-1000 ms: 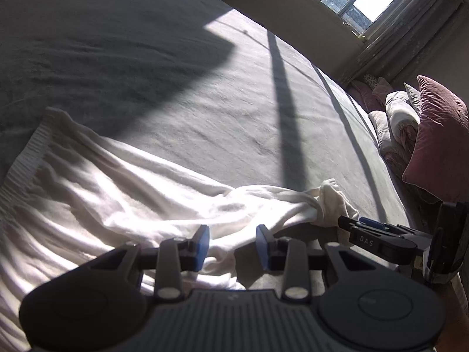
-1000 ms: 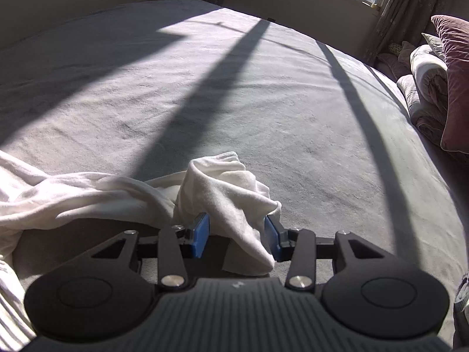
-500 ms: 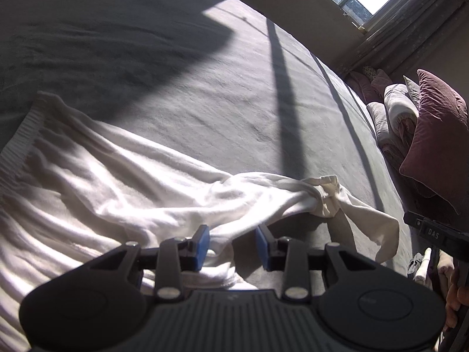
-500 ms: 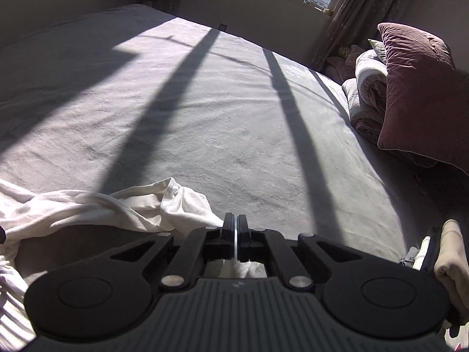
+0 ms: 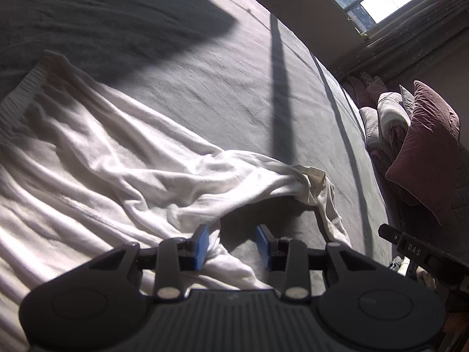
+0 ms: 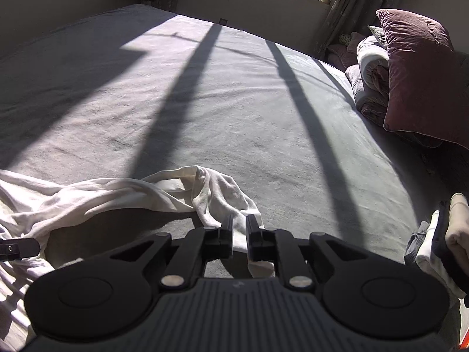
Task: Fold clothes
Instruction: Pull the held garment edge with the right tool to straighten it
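Pinching sleeve [image 6: 225, 202] – right gripper [image 6: 239, 236], seemingly, left gripper [image 5: 233, 246] spread.

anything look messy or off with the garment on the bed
Yes. The white knit garment lies rumpled on the grey bed cover, and its sleeve is twisted into a bunched rope. The right gripper has its jaws nearly shut around the cuff; the left gripper is open.

Garment [image 5: 123, 170] on bed [image 5: 205, 82], pillows [image 5: 425, 146] right
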